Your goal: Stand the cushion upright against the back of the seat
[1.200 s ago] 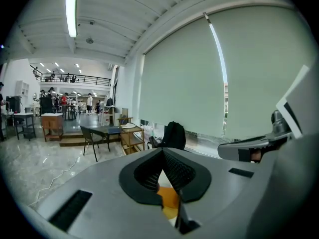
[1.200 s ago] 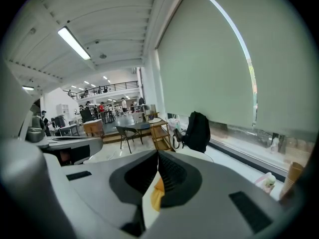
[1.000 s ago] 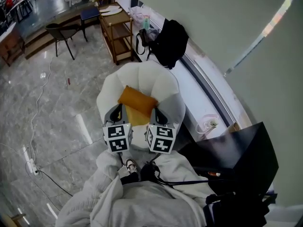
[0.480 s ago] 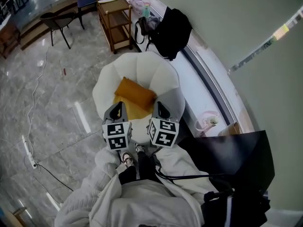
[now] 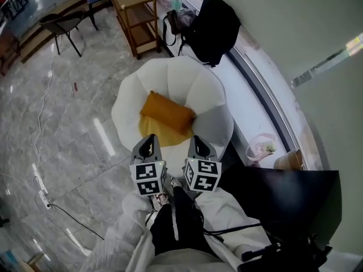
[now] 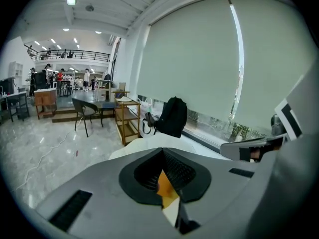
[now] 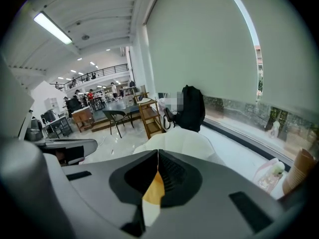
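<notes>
Cushion (image 5: 167, 111): orange, lying slumped at the rear of the white armchair (image 5: 170, 81) seat, centre frame, not yet upright. Left gripper (image 5: 149, 143) and right gripper (image 5: 198, 143): jaws together, empty. Both have dropped lower in frame, to the seat's front edge. Likely an approach; no grasp yet.

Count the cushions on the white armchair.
2: an orange cushion across the seat of the white armchair near its backrest, and a yellow seat pad flat beneath and in front of it. Others may be hidden underneath.
</notes>
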Motion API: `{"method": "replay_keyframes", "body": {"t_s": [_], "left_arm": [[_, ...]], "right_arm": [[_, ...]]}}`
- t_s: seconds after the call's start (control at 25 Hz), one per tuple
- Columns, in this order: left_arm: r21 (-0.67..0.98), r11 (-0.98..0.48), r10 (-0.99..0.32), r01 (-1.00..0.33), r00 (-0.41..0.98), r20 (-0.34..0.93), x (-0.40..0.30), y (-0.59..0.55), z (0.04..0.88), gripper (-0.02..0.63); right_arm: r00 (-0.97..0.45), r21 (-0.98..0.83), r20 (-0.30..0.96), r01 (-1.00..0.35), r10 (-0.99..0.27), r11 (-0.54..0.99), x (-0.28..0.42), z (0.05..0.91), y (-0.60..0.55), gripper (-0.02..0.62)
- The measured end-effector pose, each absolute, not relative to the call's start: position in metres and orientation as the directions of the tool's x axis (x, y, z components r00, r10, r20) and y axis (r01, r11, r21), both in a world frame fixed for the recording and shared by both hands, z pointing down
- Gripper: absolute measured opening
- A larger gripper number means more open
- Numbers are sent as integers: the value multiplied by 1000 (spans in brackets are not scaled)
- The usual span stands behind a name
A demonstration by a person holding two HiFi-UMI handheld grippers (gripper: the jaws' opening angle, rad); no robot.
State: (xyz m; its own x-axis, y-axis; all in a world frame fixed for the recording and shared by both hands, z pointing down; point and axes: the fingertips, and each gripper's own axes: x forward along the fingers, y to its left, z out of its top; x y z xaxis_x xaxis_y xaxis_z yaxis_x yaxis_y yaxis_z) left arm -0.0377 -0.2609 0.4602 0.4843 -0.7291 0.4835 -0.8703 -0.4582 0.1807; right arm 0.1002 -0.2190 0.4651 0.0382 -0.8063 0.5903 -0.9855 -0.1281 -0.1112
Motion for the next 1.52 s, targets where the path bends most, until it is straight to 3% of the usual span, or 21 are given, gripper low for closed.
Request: {"method": "replay_keyframes", "body": {"t_s": [0.44, 0.76, 1.4, 1.52], "left_arm": [[178, -496, -650, -850, 499, 574, -11, -292, 627, -5], [152, -570, -617, -807, 543, 569, 17, -315, 730, -5], [166, -550, -571, -818, 514, 640, 27, -352, 836, -5], [166, -541, -569, -824, 504, 650, 24, -356, 848, -5]], "right_arm": [[51, -143, 669, -970, -741, -195, 128, 637, -254, 63], [50, -147, 671, -969, -740, -198, 153, 741, -292, 63], [-45, -176, 717, -977, -696, -118, 174, 869, -339, 67], [-56, -189, 722, -975, -690, -120, 180, 882, -349, 110]]}}
